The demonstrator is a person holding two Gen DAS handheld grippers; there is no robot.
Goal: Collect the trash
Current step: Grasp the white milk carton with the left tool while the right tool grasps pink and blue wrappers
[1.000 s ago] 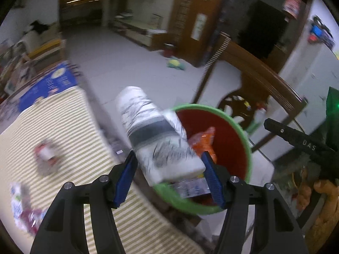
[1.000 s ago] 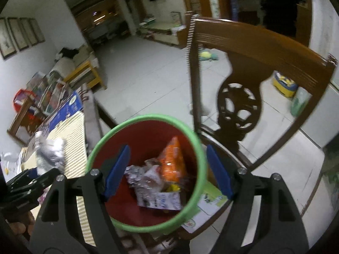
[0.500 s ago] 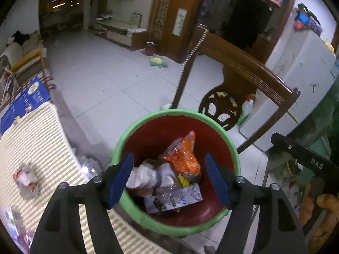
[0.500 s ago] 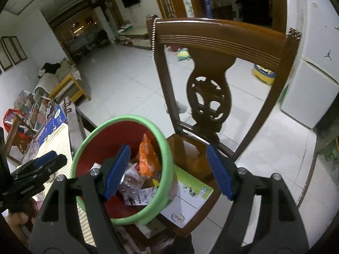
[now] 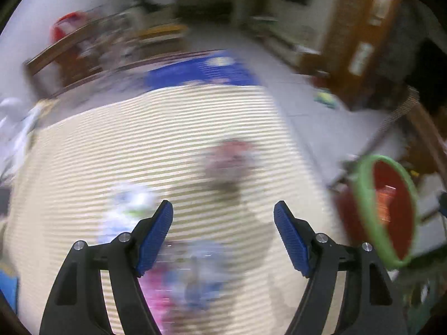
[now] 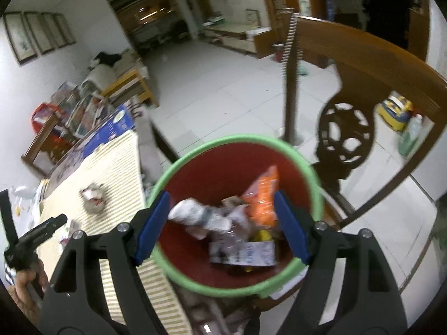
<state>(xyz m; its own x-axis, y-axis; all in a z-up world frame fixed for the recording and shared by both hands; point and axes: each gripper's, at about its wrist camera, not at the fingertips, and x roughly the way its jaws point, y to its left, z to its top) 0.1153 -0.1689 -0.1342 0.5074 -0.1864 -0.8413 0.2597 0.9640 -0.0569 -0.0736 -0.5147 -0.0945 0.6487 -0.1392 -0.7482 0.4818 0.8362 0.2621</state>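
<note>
Covering table: striped mat [image 5: 156, 139] | floor: white tiles [image 6: 223, 89] | wooden chair [image 6: 363, 55]

We observed a white tiled floor [image 6: 223, 89] and white walls [image 6: 69, 22]. A carved wooden chair [image 6: 363, 64] stood near framed pictures [image 6: 39, 36].

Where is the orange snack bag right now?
In the right wrist view, the orange snack bag sits inside the red bin with the green rim, toward its right side, beside crumpled white paper.
</note>
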